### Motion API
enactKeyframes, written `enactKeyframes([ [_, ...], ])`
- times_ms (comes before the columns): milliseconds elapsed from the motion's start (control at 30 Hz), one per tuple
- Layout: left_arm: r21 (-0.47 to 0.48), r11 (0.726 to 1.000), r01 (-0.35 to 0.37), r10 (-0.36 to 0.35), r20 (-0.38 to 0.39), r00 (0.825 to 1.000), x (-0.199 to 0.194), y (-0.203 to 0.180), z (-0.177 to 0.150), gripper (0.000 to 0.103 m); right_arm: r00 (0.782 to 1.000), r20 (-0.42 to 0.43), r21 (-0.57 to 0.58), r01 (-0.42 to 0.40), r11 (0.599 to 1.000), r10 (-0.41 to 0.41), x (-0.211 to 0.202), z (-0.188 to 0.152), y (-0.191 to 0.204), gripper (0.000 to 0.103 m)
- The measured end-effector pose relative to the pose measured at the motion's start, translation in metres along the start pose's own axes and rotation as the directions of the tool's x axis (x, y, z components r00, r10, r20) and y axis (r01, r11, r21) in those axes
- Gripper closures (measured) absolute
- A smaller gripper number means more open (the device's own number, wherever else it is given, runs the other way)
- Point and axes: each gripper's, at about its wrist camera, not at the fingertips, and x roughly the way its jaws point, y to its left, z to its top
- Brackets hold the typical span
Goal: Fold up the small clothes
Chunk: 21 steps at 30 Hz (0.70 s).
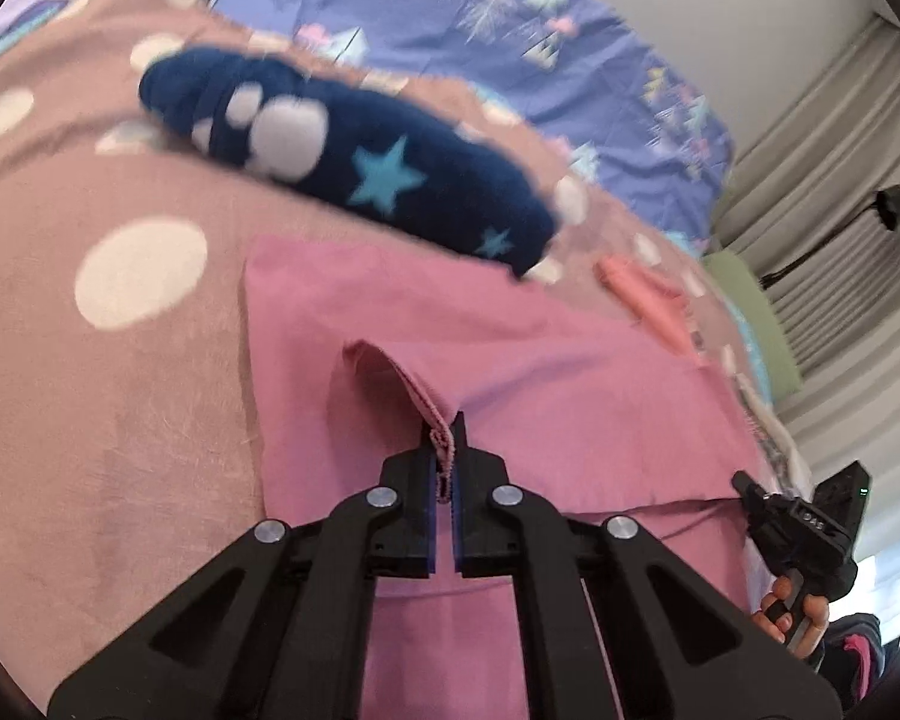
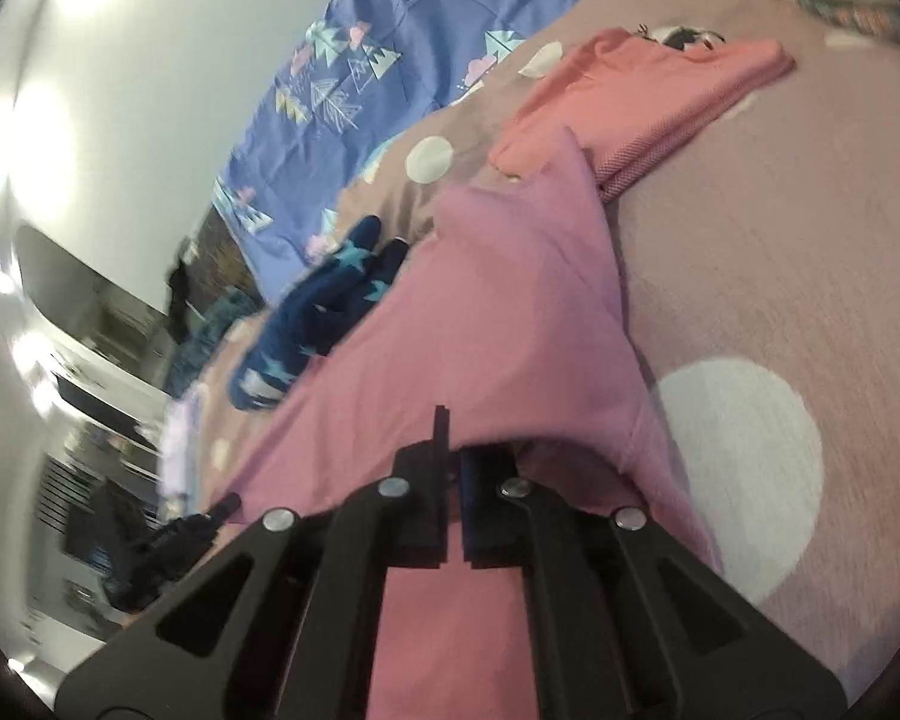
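navy star garment [image 1: 354,162] ahead, blanket [image 1: 120,420] bare left

The right gripper [image 2: 450,438] is sitting at six o'clock with its jaws closed on the near edge of a pink garment [image 2: 498,312], which is draping up toward twelve o'clock over a mauve bedcover with white dots [image 2: 780,276]. A folded coral garment [image 2: 642,102] is lying at one o'clock, touching the pink one's far tip, while a navy star-patterned garment [image 2: 306,324] is lying bunched at nine o'clock, just beside its left edge. A purple patterned sheet [image 2: 390,42] is stretching across eleven o'clock.
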Motion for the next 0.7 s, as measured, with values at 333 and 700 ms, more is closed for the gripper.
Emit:
enactKeyframes([
  [333,0.106,0.99,-0.089,0.097,-0.068,0.993,0.011,0.008,-0.023,0.061,0.994,-0.105,0.004,0.011,1.0,-0.01,0.004,-0.012,-0.025,0.1],
  [700,0.069,0.991,-0.113,0.111,0.039,0.993,0.006,-0.002,0.003,0.101,0.996,-0.054,-0.102,0.07,0.992,-0.076,0.005,-0.02,-0.011,0.1],
])
